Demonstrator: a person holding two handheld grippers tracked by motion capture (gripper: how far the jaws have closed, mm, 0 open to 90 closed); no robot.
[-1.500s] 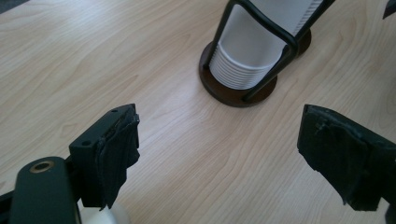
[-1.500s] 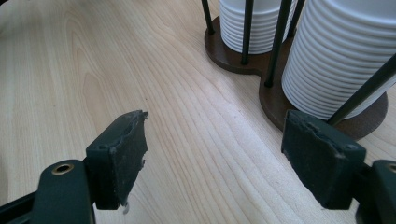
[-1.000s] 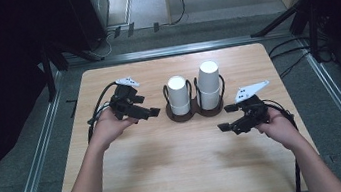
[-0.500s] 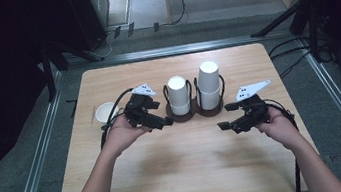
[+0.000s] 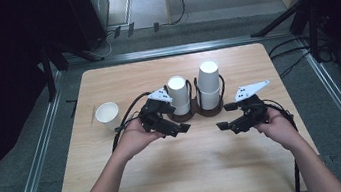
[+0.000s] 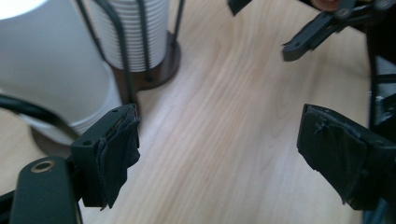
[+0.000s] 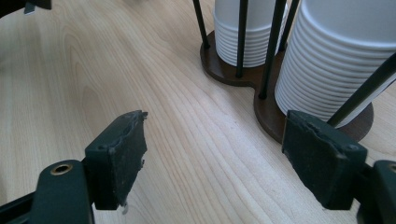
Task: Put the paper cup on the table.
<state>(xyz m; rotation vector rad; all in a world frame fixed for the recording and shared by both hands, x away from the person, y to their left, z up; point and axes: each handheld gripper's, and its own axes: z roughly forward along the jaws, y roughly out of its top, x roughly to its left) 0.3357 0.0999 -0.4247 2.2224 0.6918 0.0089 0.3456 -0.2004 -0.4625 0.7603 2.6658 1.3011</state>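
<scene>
Pale wood table (image 5: 179, 175), ribbed paper cups (image 5: 178, 95)

On the table (image 5: 105, 80), a two-ring cup holder (image 5: 201, 112) carries two stacks of paper cups (image 5: 209, 84) just beyond the left gripper (image 5: 178, 127) fingers and the right gripper (image 5: 224, 125) fingers. A single paper cup (image 5: 107, 115) stands behind the left fingers, outward.
</scene>
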